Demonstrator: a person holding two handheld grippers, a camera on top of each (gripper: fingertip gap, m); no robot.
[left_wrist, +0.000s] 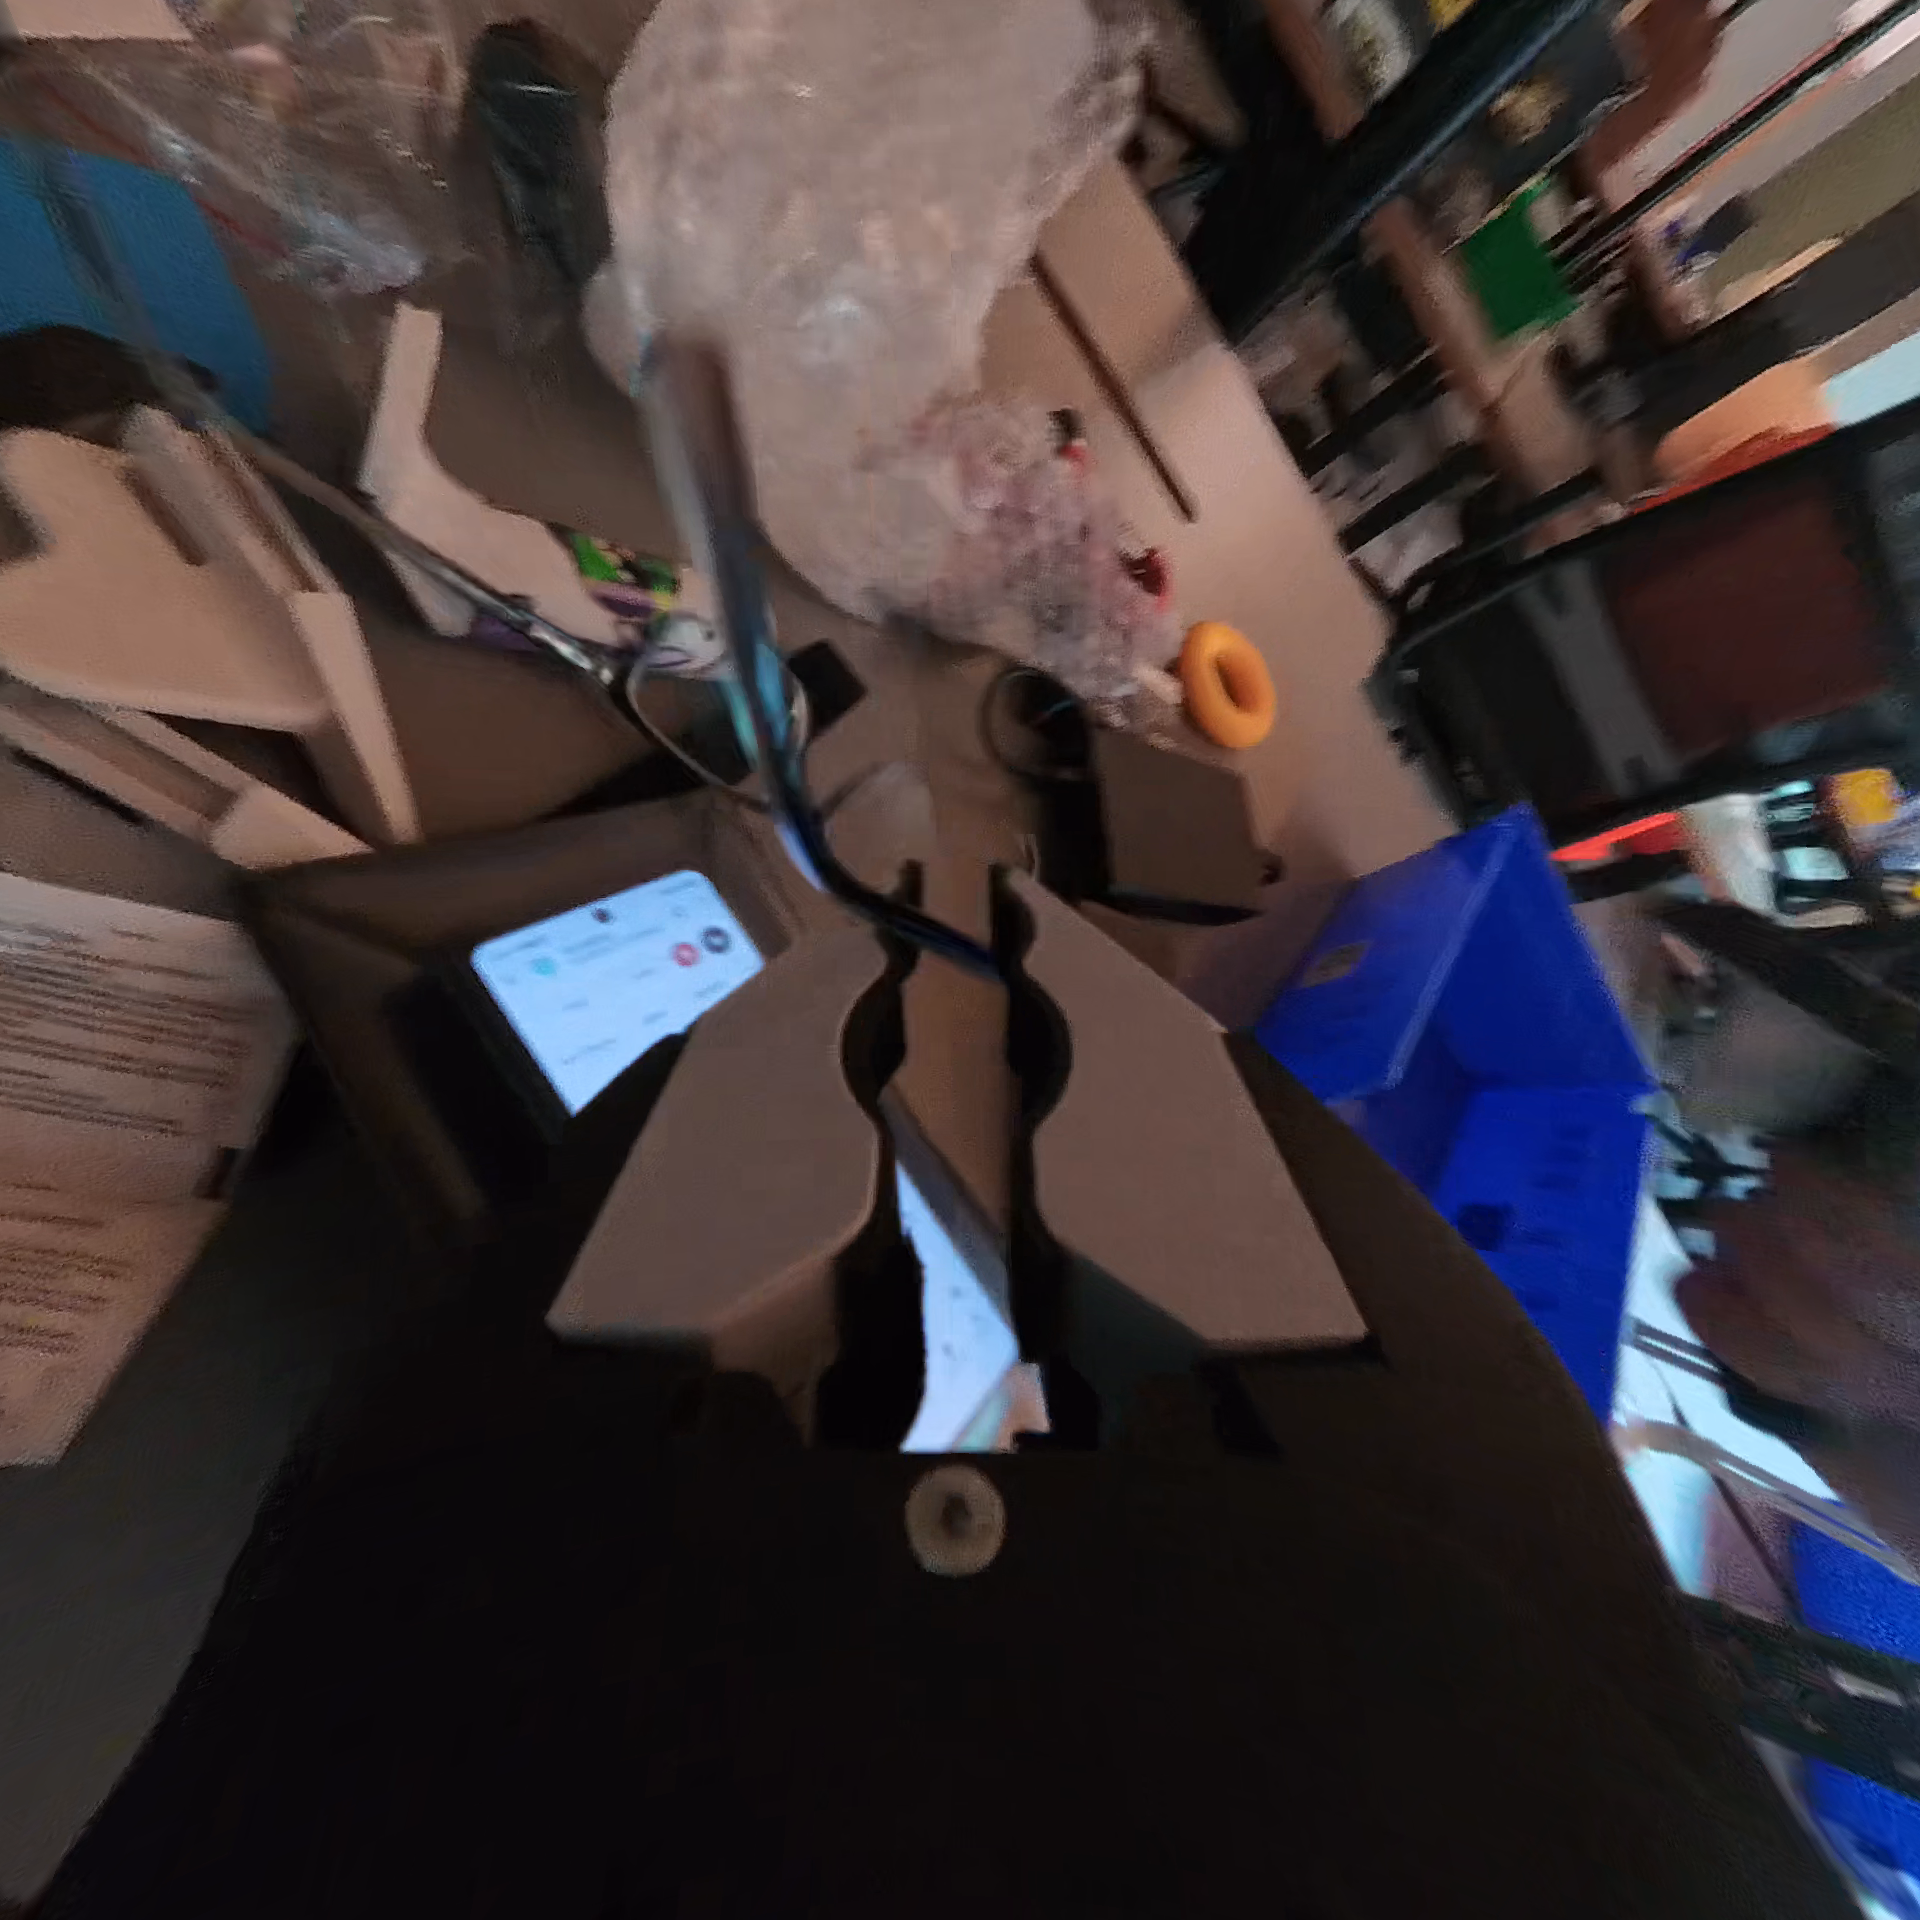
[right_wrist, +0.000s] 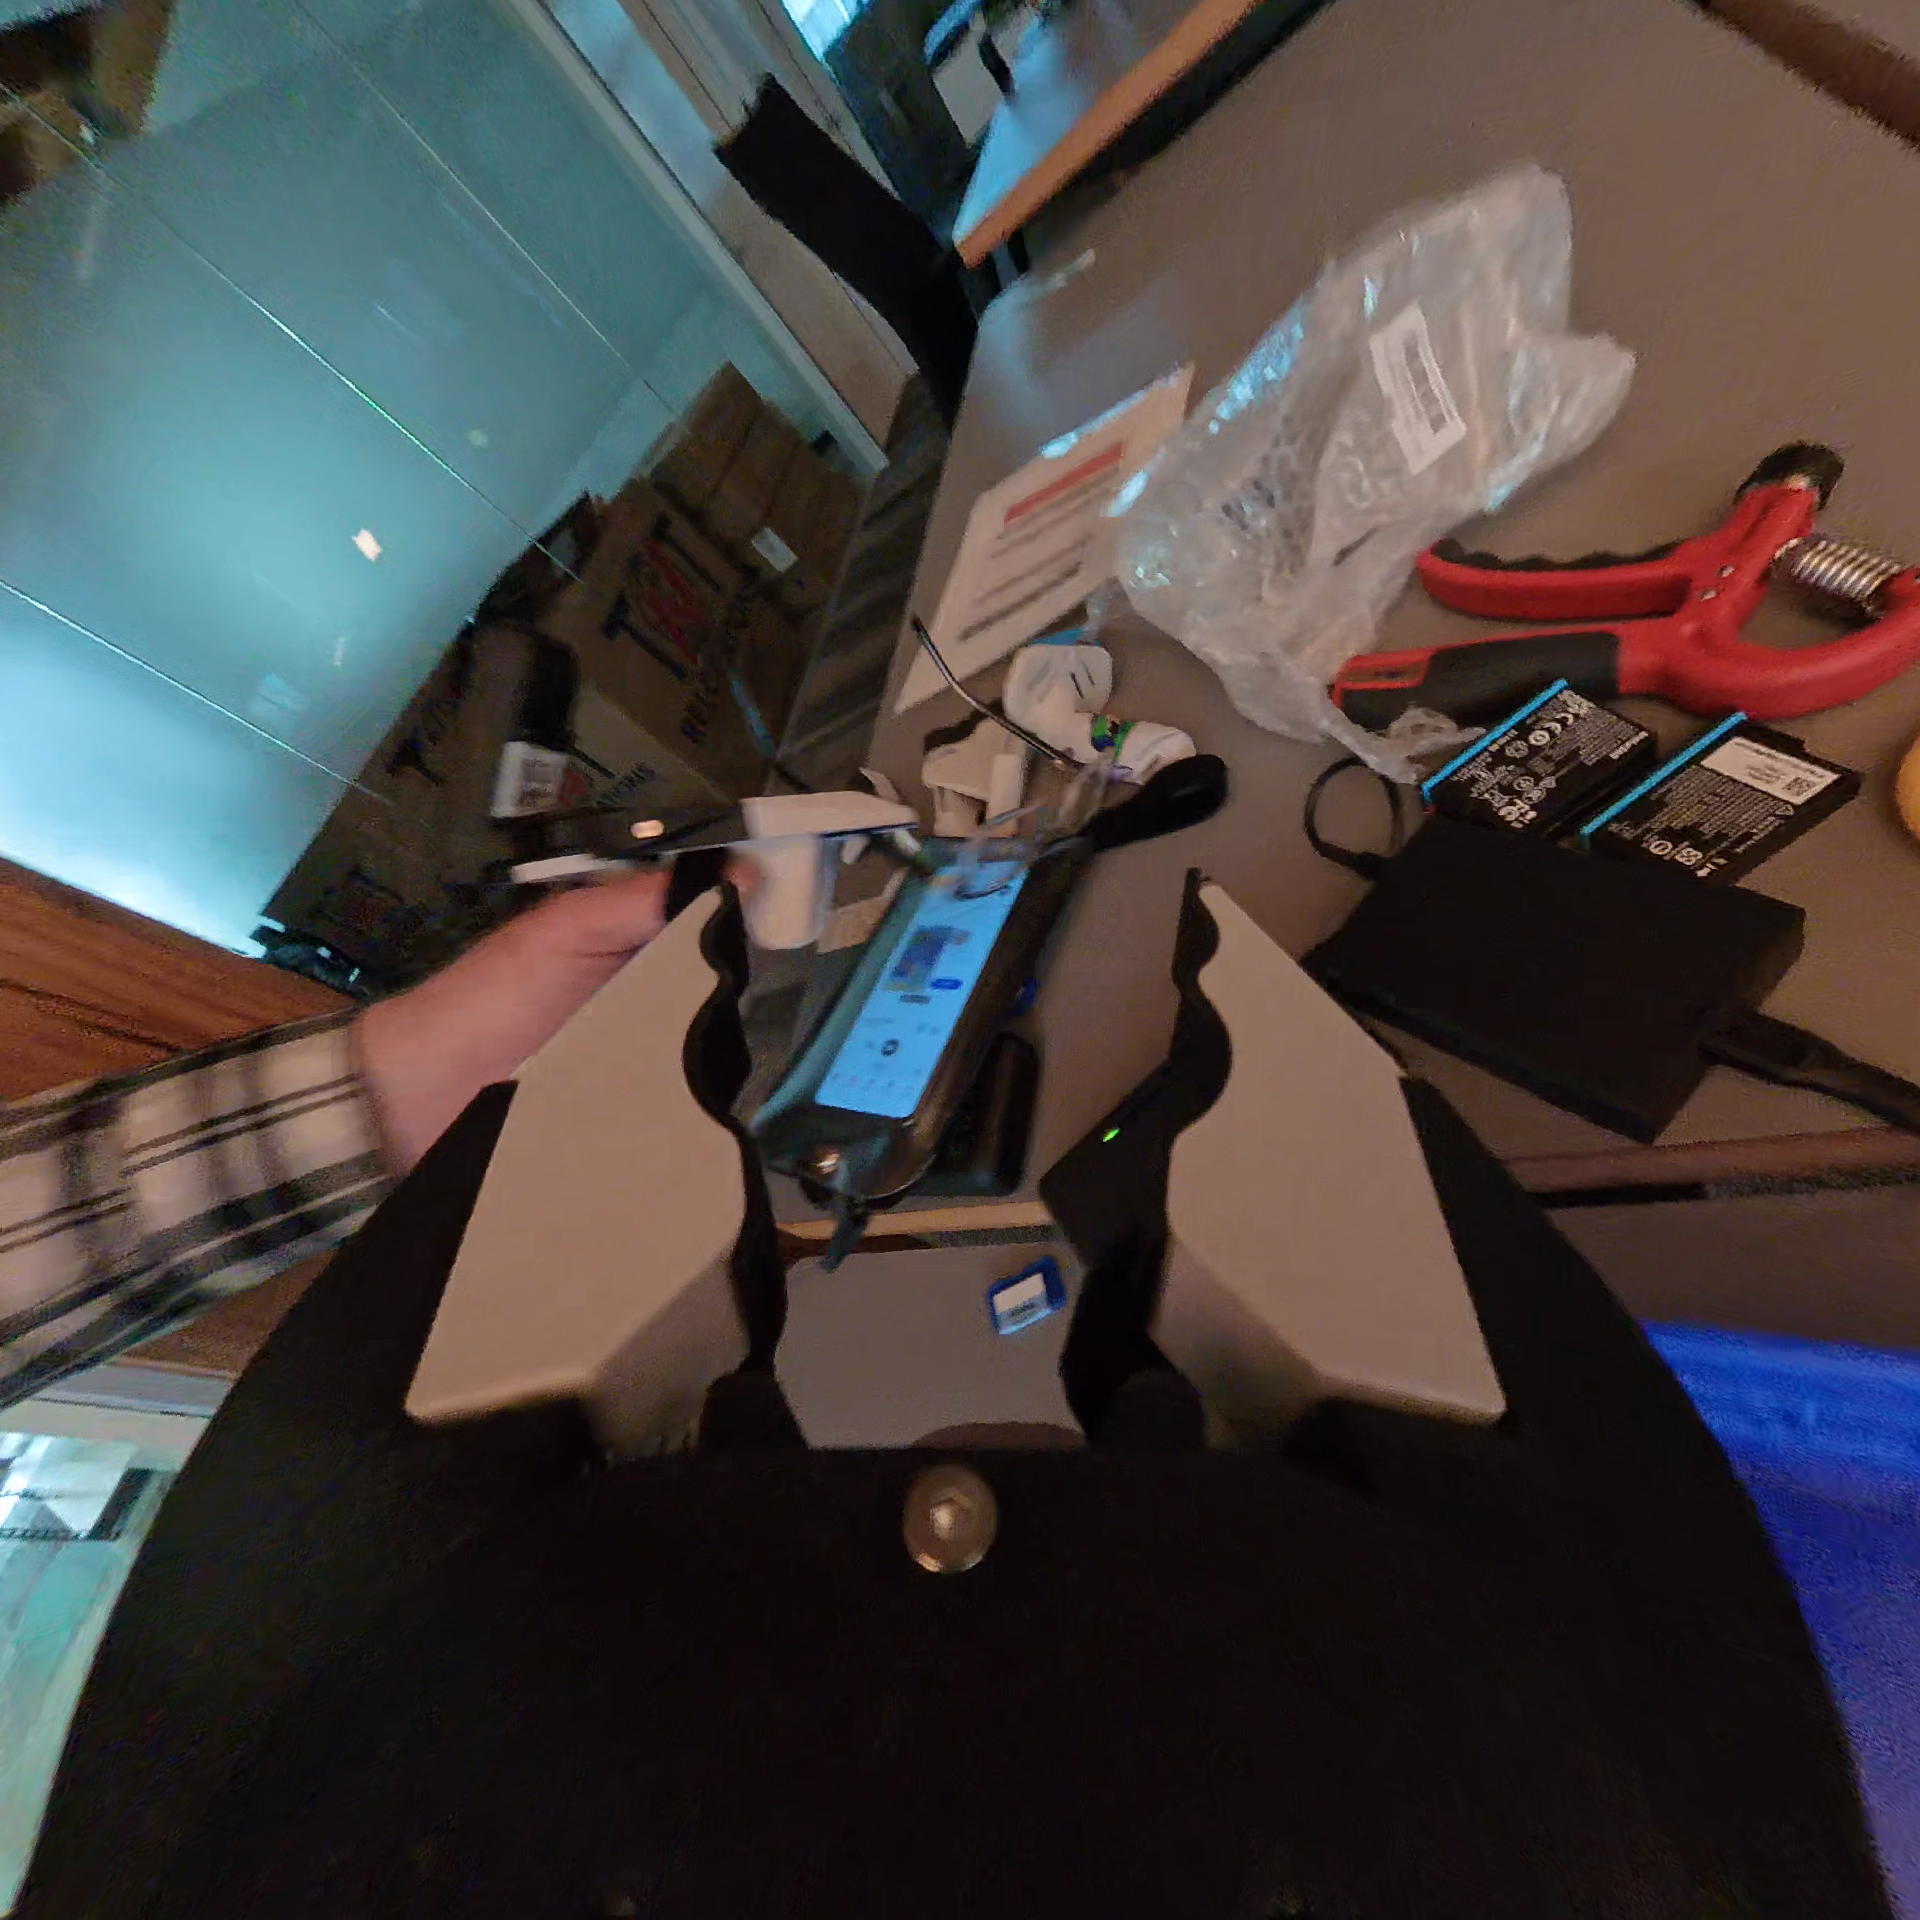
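The left wrist view is blurred by motion. My left gripper (left_wrist: 954, 883) has its jaws almost together, with only a narrow slit between them. A thin dark cable (left_wrist: 774, 717) runs down to its tips and crosses them; I cannot tell whether it is pinched. A lit phone screen (left_wrist: 613, 977) lies just left of the fingers. My right gripper (right_wrist: 956, 894) is wide open and empty above a black phone with a lit screen (right_wrist: 904, 997), which shows between its fingers. A person's hand (right_wrist: 520, 997) in a plaid sleeve holds a thin black item with a white clip (right_wrist: 800, 831) beside the left finger.
On the grey table are a crumpled plastic bag (right_wrist: 1351, 468), a red hand grip (right_wrist: 1662, 613), two black batteries (right_wrist: 1538, 748), a flat black box (right_wrist: 1558, 977), papers (right_wrist: 1049, 520) and a small blue card (right_wrist: 1023, 1294). The left wrist view shows bubble wrap (left_wrist: 852, 312), an orange ring (left_wrist: 1229, 684), a blue bin (left_wrist: 1455, 1039) and cardboard boxes (left_wrist: 187, 623). One gripper's finger ends stand about 20 cm off the other's.
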